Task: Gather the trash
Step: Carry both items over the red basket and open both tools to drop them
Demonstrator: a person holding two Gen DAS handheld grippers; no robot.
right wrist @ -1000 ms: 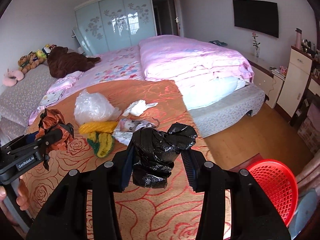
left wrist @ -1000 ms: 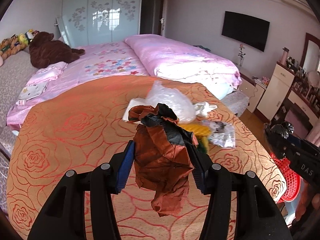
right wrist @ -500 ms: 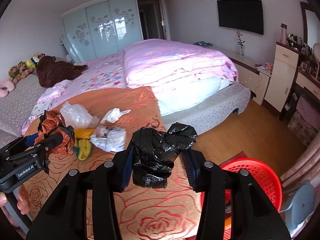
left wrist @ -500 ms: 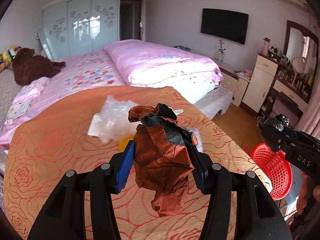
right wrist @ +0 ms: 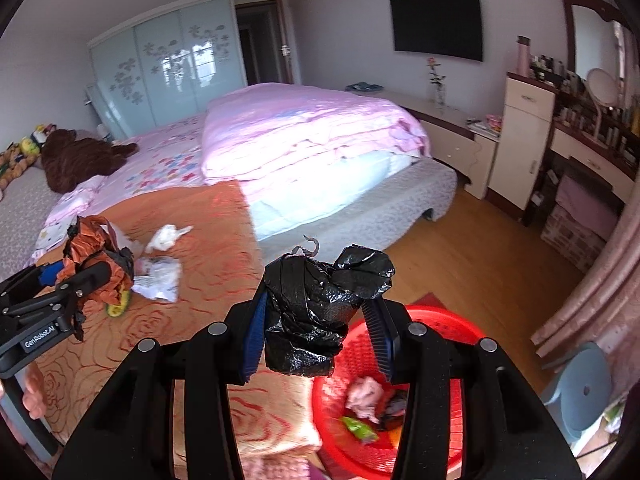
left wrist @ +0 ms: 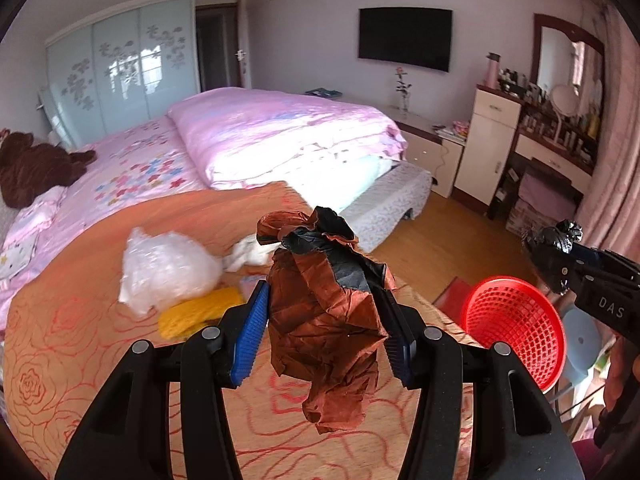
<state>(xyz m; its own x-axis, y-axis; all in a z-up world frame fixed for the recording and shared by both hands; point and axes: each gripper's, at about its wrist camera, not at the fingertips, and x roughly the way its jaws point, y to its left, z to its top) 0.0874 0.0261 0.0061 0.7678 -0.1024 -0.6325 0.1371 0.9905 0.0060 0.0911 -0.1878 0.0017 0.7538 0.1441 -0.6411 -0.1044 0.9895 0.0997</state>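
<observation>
Holding left: left gripper [left wrist: 324, 332] jaws pinched brown wrapper [left wrist: 324, 320] above the bed.
Right: right gripper [right wrist: 316, 332] jaws pinched black bag [right wrist: 316, 304] over red basket [right wrist: 448, 332].

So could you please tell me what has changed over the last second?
Both grippers have swung from the orange bedspread toward the red basket. The right gripper now hangs over it. Unchanged: right holds the black bag, left gripper the brown wrapper.

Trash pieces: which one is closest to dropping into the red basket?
The black plastic bag wad in the right gripper; it hangs over the red basket.
</observation>
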